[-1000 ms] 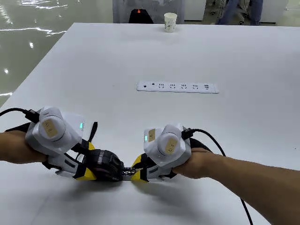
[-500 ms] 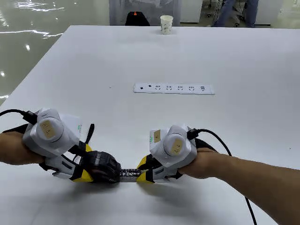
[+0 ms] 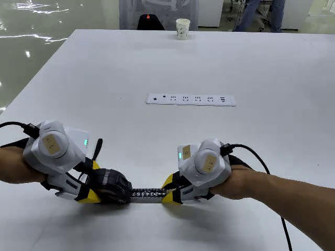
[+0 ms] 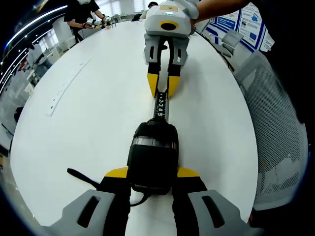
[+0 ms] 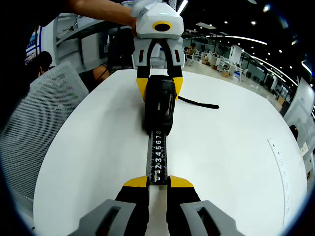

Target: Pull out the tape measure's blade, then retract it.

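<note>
Opposite left hand-held gripper (image 3: 94, 181) clamping tape measure (image 3: 111, 186), right hand-held gripper (image 3: 168, 190) pinches blade (image 3: 147, 193).

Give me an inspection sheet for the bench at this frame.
Surface: white table, no spills or marks seen.
Job's things: black tape measure case down at the near edge; blade partly out, numbers showing; strap lying loose beside the case.
Clutter: power strip mid-table; paper cup at the far edge.
Grippers: left gripper shut on the case; right gripper shut on the blade's end.
Cables: black cable runs from the right gripper along the arm; second cable from the left.
Surroundings: glossy floor, mesh chair, people in the background.
</note>
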The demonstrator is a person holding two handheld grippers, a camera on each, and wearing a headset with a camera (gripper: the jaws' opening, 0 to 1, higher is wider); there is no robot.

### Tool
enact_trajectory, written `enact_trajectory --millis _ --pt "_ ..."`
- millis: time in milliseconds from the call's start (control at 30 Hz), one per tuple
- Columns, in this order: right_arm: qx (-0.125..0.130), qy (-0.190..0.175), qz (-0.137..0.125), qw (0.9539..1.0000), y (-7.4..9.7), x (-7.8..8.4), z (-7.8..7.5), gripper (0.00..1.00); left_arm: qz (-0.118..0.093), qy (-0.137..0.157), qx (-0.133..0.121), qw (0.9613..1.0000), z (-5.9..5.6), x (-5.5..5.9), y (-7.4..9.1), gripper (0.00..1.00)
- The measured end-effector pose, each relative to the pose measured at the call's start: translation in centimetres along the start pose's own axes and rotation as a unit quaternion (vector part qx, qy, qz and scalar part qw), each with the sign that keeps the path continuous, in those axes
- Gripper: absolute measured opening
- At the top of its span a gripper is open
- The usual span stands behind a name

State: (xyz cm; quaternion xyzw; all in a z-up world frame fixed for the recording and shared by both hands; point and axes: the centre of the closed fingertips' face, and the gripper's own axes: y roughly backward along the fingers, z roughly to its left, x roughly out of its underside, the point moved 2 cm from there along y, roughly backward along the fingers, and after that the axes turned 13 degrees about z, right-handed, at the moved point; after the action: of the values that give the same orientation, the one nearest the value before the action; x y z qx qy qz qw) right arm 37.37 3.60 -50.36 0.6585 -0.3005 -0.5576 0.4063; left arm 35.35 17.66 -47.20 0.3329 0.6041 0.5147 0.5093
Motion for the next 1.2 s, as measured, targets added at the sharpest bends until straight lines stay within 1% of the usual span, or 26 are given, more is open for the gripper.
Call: enact_trajectory --millis 733,1200 --pt "0.009 -0.012 0.019 0.9997 2.3 3.9 0.3 0.09 0.005 -0.001 0.001 1.0 0.0 0.0 0.0 0.27" --pt "0.013 -0.02 0.027 0.9993 3.3 5.8 0.4 0.09 0.008 0.0 0.001 1.0 0.1 0.1 -0.1 0.27"
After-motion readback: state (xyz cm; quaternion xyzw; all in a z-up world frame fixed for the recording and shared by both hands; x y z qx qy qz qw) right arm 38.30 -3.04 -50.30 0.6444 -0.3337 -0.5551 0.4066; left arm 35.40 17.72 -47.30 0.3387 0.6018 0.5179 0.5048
